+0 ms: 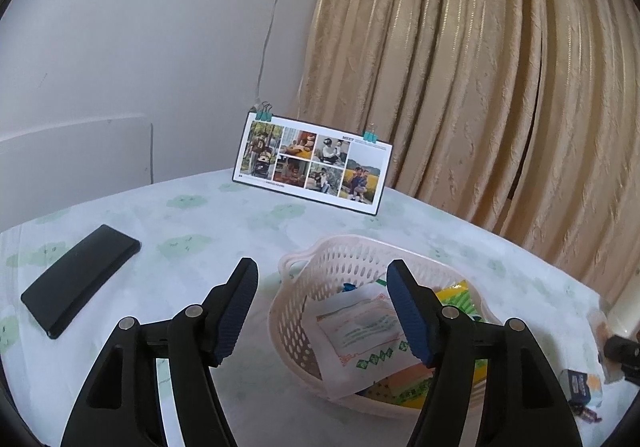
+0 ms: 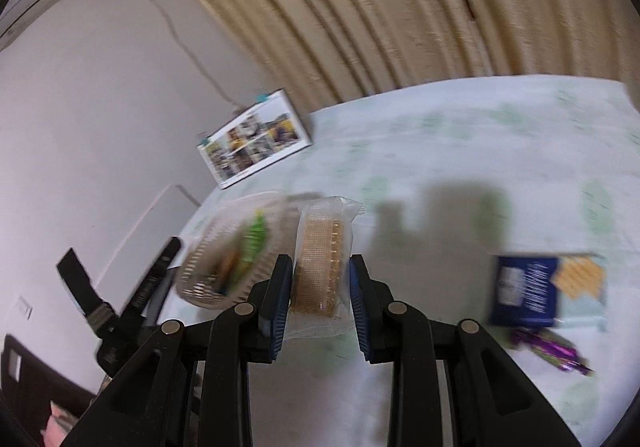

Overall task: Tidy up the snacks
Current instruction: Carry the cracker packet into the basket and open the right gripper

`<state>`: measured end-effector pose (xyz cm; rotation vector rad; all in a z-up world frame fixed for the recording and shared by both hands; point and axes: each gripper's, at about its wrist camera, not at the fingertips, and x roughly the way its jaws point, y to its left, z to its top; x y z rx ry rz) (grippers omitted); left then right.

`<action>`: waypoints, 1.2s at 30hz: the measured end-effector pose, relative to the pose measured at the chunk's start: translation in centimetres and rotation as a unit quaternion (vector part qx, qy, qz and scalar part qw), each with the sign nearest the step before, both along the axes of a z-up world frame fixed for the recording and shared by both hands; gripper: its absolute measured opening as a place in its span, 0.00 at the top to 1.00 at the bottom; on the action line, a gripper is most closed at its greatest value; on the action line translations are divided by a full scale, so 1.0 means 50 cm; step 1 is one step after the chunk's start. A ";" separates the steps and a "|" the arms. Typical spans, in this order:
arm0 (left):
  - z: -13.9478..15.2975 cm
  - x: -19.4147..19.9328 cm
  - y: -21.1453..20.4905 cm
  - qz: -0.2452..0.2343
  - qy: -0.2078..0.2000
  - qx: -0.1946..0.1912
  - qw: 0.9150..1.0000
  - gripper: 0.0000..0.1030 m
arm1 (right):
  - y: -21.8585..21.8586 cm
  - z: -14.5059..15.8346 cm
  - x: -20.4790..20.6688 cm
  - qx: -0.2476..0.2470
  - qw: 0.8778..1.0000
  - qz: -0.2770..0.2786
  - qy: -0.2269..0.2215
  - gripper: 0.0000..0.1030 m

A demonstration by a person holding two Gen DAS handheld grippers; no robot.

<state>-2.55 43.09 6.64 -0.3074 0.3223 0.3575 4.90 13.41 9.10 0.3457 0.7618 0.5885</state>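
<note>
Blue pads of the right gripper (image 2: 320, 301) squeeze a clear pack of biscuits (image 2: 322, 271) above the table, likely to carry it to the white basket (image 1: 320, 267), where the left gripper (image 1: 322, 313) waits wide open.

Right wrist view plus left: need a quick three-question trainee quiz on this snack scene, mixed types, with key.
1. True or false: the right tool grips a clear-wrapped snack.
2. Multiple choice: the left tool is A) shut on a packet, B) open over the basket, C) holding the black case.
3. Fill in: still on the table beside the purple candy lies a ____ packet.

Key: 1 true; 2 B; 3 blue.
</note>
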 end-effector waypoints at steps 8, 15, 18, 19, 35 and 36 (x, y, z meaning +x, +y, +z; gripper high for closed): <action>0.000 -0.009 0.021 0.012 -0.007 -0.023 1.000 0.34 | 0.157 0.016 0.013 -0.017 0.997 0.071 -0.015 0.74; -0.001 -0.016 0.036 0.021 -0.014 -0.038 0.999 0.34 | 0.233 -0.009 0.033 -0.037 0.995 0.088 -0.007 0.74; 0.000 -0.019 0.037 0.023 -0.017 -0.041 0.999 0.34 | 0.248 -0.024 0.041 -0.044 0.995 0.088 0.000 0.74; 0.000 -0.019 0.038 0.023 -0.017 -0.042 0.999 0.34 | 0.250 -0.030 0.044 -0.046 0.995 0.088 0.003 0.74; 0.003 -0.020 0.041 0.028 -0.022 -0.046 0.998 0.34 | 0.306 -0.057 0.054 -0.081 0.992 0.096 -0.017 0.75; 0.003 -0.019 0.041 0.028 -0.022 -0.046 0.998 0.32 | 0.306 -0.057 0.051 -0.083 0.992 0.096 -0.021 0.74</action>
